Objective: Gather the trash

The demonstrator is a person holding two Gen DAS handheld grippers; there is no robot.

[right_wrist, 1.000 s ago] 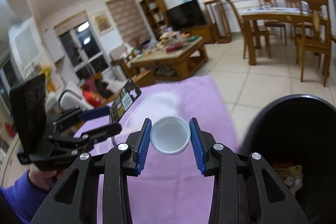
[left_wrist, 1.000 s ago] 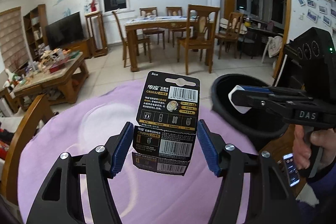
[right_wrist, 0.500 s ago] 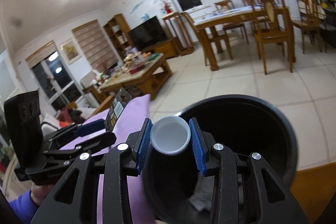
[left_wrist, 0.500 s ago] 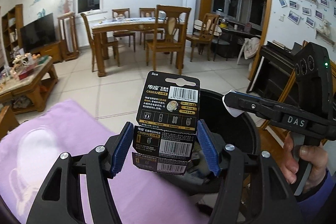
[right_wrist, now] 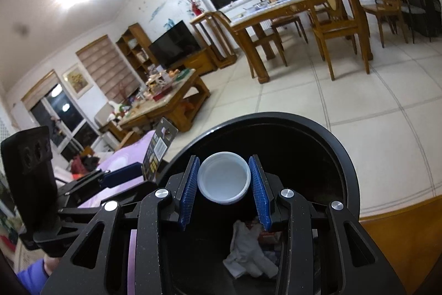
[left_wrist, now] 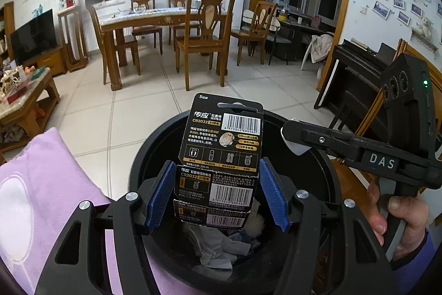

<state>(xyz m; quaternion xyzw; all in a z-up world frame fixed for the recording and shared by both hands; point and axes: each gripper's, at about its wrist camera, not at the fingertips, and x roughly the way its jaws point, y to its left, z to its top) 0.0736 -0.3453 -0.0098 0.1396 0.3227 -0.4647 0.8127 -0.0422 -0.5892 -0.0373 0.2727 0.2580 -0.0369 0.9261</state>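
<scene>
Both grippers hang over the black trash bin [left_wrist: 143, 184]. My left gripper [left_wrist: 218, 198] is clamped, jaws fairly wide, on the edges of a black battery card [left_wrist: 221, 156]; my right gripper [right_wrist: 224, 183] pinches a white plastic cap [right_wrist: 224, 178] between narrowly set pads. Risk, as I judge it: the card's top reaches toward the far rim and could catch there on release, while the light cap could bounce off the crumpled tissue [right_wrist: 248, 253] below and roll out.
</scene>
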